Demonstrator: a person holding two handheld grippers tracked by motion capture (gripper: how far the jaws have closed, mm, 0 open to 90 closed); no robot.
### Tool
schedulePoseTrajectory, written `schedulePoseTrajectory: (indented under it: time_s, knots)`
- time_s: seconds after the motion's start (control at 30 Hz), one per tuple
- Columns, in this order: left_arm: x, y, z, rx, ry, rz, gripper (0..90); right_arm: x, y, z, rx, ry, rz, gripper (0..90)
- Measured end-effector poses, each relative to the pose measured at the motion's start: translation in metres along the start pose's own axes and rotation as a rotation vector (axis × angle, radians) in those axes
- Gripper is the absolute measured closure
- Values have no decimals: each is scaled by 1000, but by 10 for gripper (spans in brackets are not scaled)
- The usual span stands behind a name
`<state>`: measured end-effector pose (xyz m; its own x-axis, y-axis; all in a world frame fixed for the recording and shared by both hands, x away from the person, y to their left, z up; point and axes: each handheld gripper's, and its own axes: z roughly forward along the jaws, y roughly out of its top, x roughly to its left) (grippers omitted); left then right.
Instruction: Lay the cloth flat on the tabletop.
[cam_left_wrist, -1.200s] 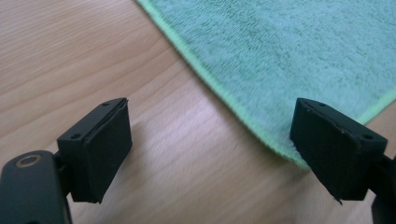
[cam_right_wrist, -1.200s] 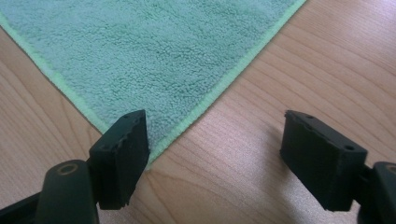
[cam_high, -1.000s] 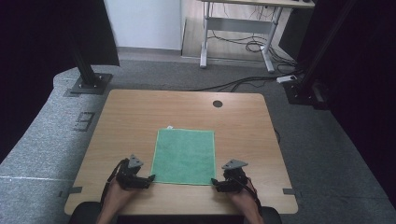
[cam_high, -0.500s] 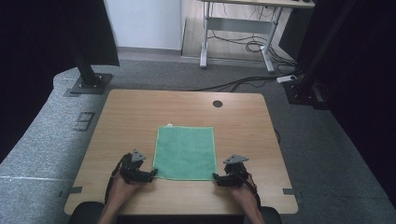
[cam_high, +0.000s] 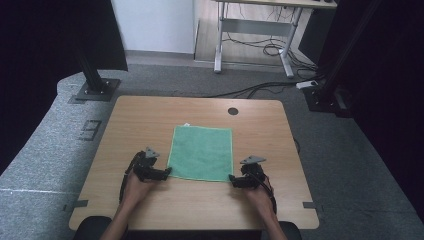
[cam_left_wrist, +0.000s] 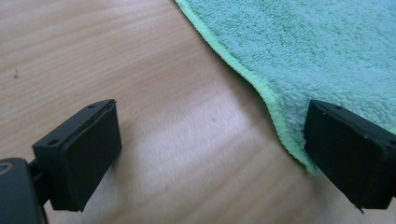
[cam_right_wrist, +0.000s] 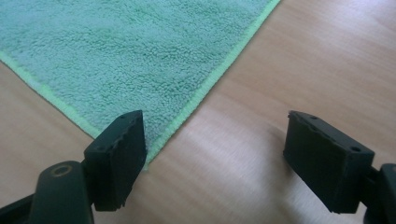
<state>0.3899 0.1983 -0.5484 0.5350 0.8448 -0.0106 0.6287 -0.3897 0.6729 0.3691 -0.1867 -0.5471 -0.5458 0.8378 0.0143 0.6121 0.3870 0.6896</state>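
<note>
The near corners of the green cloth (cam_high: 202, 153) are partly covered — one by each black jaw. The cloth lies flat at the middle of the wooden table (cam_high: 150, 115), nearer the near edge. The left tongs (cam_high: 167, 172) stand at its near-left corner; the jaws have just been opening and stand wide apart, nothing pinched, one above the hem. The right tongs (cam_high: 231, 178) stand open at the near-right corner, one jaw over the cloth tip. The person's forearms are cut off by the near edge. A round hole (cam_high: 233, 111) marks the far side of the table. Grey carpet (cam_high: 50, 150) surrounds it — cables (cam_high: 260, 90) trail beyond, under a white desk frame (cam_high: 250, 30).
</note>
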Motion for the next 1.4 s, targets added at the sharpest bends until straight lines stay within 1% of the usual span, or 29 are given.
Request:
schedulePoseTrajectory:
  time_s: [0.23, 0.3, 0.5, 0.63, 0.7, 0.73, 0.8, 0.83, 0.97, 1.03, 1.1, 1.27, 1.4]
  knots:
    - [2, 4, 4, 5, -4, 4, 31, -11, 8, 8, -7, -12, 15, 199]
    - [2, 5, 4, 5, -4, 4, 29, -13, 9, 9, -9, -11, 12, 198]
    - [2, 4, 4, 5, -5, 5, 29, -14, 10, 10, -5, -9, 12, 197]
    - [3, 4, 3, 2, -15, 6, 27, -14, 10, 10, -6, -4, 9, 199]
    - [3, 3, 2, -11, -19, 5, 21, -14, 10, 9, -3, 4, 5, 203]
    - [3, 3, 1, -22, -30, -6, 18, -13, 11, 9, -5, 7, 3, 202]
    - [3, 5, -3, -42, -47, -25, 13, -13, 11, 6, -14, 12, -2, 197]
    - [2, 6, -5, -48, -51, -21, 12, -12, 12, 4, -19, 15, -4, 196]
    - [-4, 12, -16, -59, -54, 20, 1, -10, 16, -5, -40, 19, -10, 188]
    - [-6, 15, -24, -66, -61, 32, 0, -10, 18, -11, -52, 19, -15, 183]
    - [-8, 15, -31, -71, -58, 45, 0, -10, 19, -17, -59, 18, -17, 179]
    - [-13, 11, -48, -60, -53, 79, 0, -10, 19, -33, -73, 9, -40, 147]
    - [-16, 3, -59, -55, -49, 90, 0, -10, 15, -44, -83, 10, -47, 137]
